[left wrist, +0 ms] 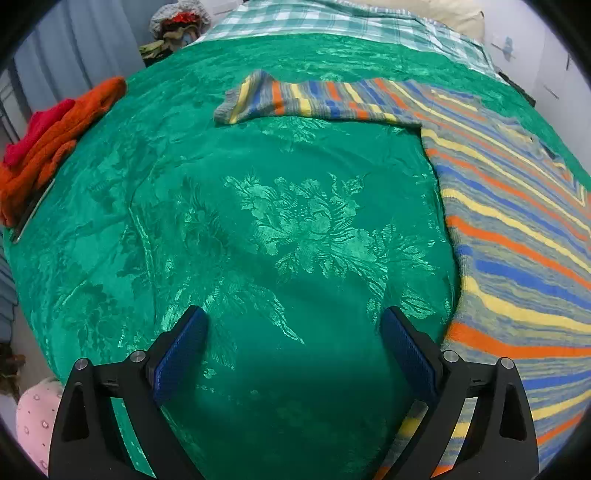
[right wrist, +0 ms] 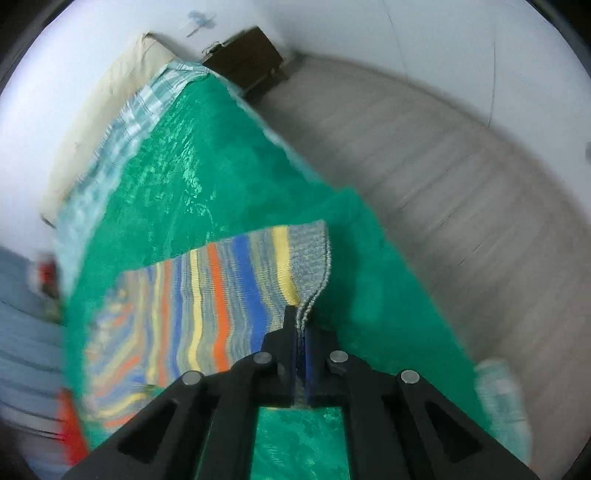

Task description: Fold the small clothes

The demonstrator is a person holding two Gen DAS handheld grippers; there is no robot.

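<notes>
A striped knit sweater in grey, blue, yellow and orange lies spread on the green bedspread. One sleeve stretches out to the left at the far side. My left gripper is open and empty, over bare bedspread just left of the sweater's body. In the right wrist view my right gripper is shut on the grey ribbed edge of the sweater, near its corner, and holds it. That view is blurred by motion.
A pile of orange and red knitwear sits at the bed's left edge. A checked sheet and pillow lie at the far end. More clothes are heaped beyond. The bed's right edge drops to a grey floor; a dark wooden cabinet stands by the wall.
</notes>
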